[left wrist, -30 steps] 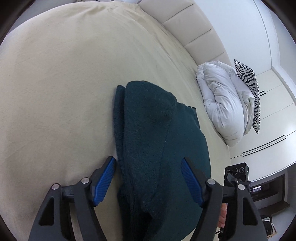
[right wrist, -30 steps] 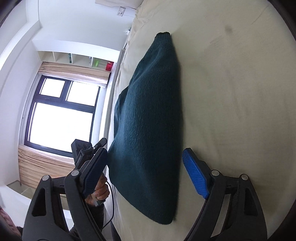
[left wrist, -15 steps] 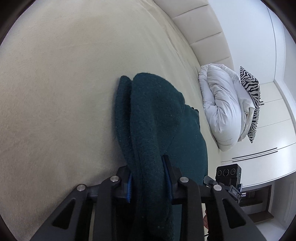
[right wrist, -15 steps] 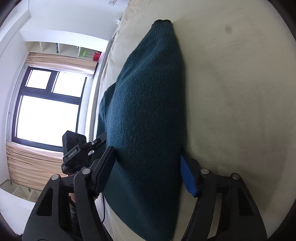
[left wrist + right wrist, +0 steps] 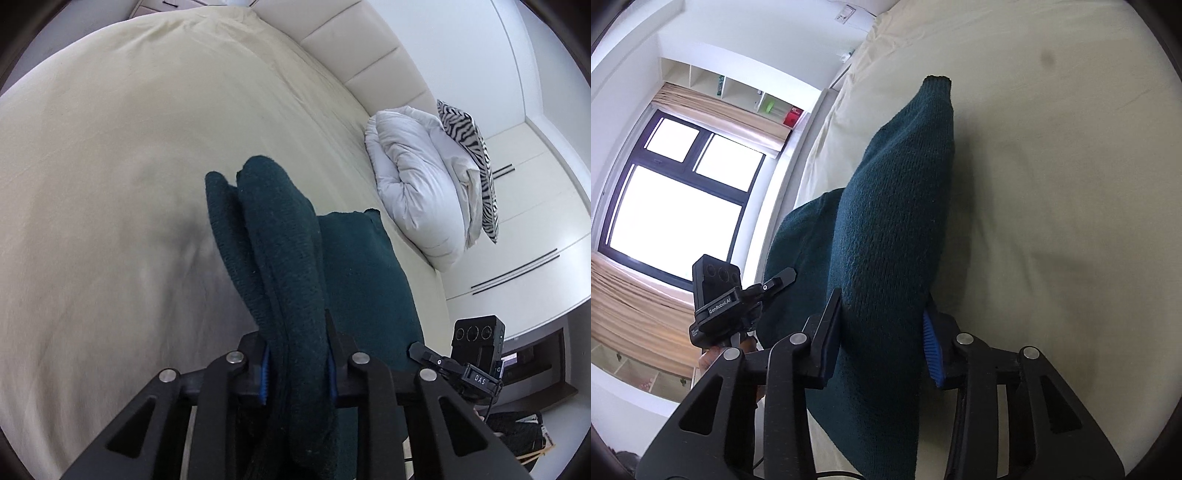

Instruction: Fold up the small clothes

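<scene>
Dark teal knit fills the near view: the left gripper [image 5: 297, 363] is closing, its blue pads pinching a bunched edge of the sweater [image 5: 280, 251]. The right gripper [image 5: 882, 332] is closing too, pads pressed on the sweater's [image 5: 897, 206] other side. The garment rises off the cream bedsheet [image 5: 110, 166], its far end resting there. Beyond lie a folded white duvet [image 5: 413, 184] and a zebra-print pillow [image 5: 469, 144].

Both grippers' [image 5: 297, 363] [image 5: 882, 338] jaws closing, tilted downward
</scene>
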